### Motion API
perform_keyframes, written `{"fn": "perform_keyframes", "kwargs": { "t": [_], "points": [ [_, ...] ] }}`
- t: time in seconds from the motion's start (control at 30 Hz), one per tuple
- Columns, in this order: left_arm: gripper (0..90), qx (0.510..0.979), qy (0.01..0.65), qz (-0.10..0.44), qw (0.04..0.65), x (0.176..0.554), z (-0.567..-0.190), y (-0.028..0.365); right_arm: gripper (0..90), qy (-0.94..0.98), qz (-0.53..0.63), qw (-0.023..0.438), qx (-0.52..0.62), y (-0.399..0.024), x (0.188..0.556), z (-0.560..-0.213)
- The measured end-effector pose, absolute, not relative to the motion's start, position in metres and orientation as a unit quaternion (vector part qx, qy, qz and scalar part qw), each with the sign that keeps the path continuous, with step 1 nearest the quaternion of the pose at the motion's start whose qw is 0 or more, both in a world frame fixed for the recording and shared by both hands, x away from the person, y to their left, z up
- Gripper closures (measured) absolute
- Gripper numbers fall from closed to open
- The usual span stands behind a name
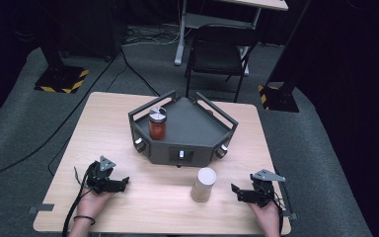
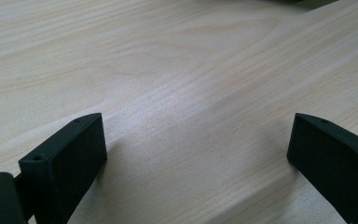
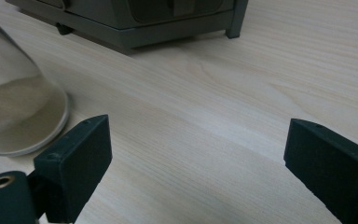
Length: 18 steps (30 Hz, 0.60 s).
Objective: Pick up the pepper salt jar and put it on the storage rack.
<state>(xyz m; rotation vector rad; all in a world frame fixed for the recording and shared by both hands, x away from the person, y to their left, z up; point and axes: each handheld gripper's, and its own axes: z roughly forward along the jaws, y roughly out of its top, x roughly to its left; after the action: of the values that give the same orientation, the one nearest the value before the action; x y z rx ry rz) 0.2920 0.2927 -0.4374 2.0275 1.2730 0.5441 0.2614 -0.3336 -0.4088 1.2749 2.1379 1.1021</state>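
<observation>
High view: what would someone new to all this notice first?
Probably the dark angular tray mid-table, with a red-filled jar standing in its left corner. In front of it a pale cylindrical container stands alone on the wooden table. At the near edge, hands hold the left gripper and right gripper, jaws open and empty.

Light is falling from above onto the table (image 1: pixel 143 207), leaving the floor and room around it sinking into near black, and the high view is looking soft and slightly grainy. In the gripper views the wood is glowing bright with a pale sheen, while soft shadows are pooling under the black jaws. The canister (image 3: pixel 14 102) at the frame's edge is blurring out of focus.
</observation>
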Motion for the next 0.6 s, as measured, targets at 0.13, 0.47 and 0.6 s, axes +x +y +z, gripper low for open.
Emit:
{"fn": "perform_keyframes", "kwargs": {
  "t": [0.13, 0.47, 0.6],
  "points": [
    [3.7, 0.778, 0.488, 0.209, 0.337, 0.292, -0.437, 0.293, 7.8, 0.771, 0.404, 0.205, 0.447, -0.334, 0.259, -0.405],
    [3.7, 0.778, 0.488, 0.209, 0.337, 0.292, -0.437, 0.293, 8.0, 0.783, 0.416, 0.197, 0.419, -0.329, 0.254, -0.393],
    [3.7, 0.778, 0.488, 0.209, 0.337, 0.292, -0.437, 0.293, 8.1, 0.787, 0.418, 0.195, 0.408, -0.325, 0.253, -0.389]
  ]
}}
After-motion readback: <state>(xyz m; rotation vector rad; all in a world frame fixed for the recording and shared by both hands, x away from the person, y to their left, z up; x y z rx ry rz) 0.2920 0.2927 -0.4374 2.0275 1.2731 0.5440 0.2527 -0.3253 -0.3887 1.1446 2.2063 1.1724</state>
